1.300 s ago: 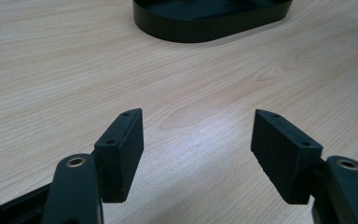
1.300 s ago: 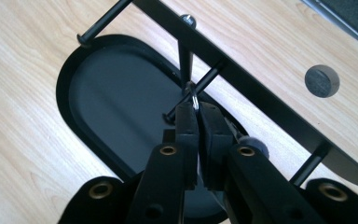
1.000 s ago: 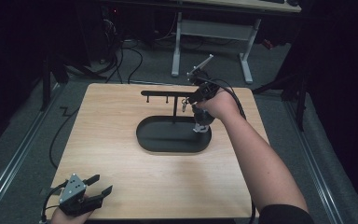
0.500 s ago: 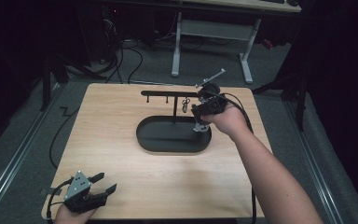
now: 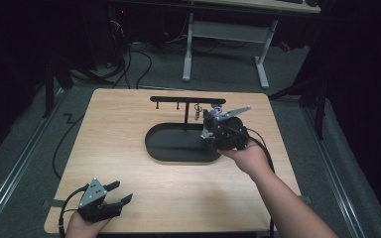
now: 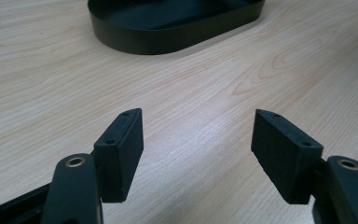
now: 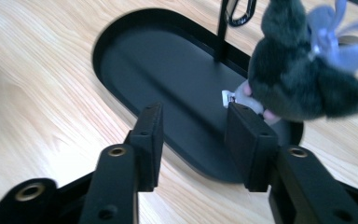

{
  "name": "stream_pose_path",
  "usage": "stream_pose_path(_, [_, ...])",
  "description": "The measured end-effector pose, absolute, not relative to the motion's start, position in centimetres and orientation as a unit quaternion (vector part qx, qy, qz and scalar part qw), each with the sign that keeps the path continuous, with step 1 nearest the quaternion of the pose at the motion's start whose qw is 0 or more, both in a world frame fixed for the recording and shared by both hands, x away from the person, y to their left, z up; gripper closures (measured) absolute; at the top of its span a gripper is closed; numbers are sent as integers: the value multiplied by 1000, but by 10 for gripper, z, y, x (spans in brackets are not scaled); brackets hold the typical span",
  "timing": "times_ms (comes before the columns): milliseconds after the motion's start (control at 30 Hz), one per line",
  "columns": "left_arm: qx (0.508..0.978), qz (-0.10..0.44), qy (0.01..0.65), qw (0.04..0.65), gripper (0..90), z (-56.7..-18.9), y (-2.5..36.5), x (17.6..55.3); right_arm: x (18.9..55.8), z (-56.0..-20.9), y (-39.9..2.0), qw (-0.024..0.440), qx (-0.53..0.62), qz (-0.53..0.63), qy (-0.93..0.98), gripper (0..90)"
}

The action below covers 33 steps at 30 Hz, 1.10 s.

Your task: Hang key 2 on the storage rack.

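Grey plush toy (image 7: 303, 74) just beyond opening right claw (image 7: 198, 140).

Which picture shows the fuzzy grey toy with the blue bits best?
The right gripper view: the fuzzy dark grey plush toy with pale blue parts hangs close up there, above the black oval tray. The high view has it as a tiny speck hanging from the stand. The left gripper view looks along the table at the tray.

From the right gripper view, the plush toy (image 7: 303, 79) runs off the right edge, and the carabiner (image 7: 240, 11) is cut by the top. From above, the toy hides behind the right gripper (image 5: 213, 130).
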<state>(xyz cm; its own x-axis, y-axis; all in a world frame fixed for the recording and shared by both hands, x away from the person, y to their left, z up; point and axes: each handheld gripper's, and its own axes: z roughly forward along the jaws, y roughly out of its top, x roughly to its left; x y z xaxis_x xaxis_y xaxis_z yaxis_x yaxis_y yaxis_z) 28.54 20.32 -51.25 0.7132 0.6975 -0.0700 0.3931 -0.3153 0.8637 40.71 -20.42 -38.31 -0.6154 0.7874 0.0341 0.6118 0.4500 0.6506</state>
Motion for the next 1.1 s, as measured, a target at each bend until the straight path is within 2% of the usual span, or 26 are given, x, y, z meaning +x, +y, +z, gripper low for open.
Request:
stream_pose_path(100, [798,157,338,473,348,-513,199,286,384,-399,-215,161,416,325,834,503])
stream_pose_path(600, [808,145,319,473,348,-514,181,292,315,-473,-258,189,454,376,785,380])
stream_pose_path(800, [813,139,310,473,348,-515,170,296,284,-516,-277,232,474,384,758,309])
stream_pose_path(1100, [802,138,308,494,345,-508,155,306,264,-524,-297,244,491,385,742,265])
